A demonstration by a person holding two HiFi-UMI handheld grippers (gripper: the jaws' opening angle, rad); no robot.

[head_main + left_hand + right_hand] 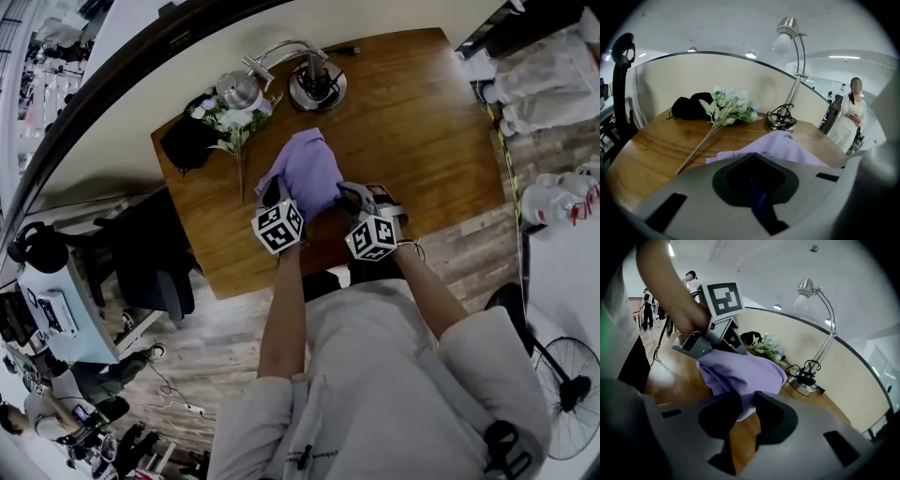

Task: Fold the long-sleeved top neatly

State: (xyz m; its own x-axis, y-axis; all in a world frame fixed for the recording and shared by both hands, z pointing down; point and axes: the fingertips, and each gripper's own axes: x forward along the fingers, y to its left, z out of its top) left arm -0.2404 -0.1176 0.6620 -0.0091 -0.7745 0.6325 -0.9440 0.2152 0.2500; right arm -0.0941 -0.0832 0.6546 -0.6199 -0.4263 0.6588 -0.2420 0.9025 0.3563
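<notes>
A lavender long-sleeved top lies bunched on the wooden table, near its front edge. My left gripper is at the garment's near-left edge. In the left gripper view its jaws are shut, with a strip of the top's fabric pinched between them. My right gripper is at the near-right edge. In the right gripper view a fold of the top fills the narrow gap between its pads, lifted just off the wood. That view also has the left gripper gripping the top's far side.
A desk lamp with a coiled cord, a spray of artificial flowers and a black pouch stand along the table's back. A dark chair is at the left, and a fan on the floor at the right. A person stands far off.
</notes>
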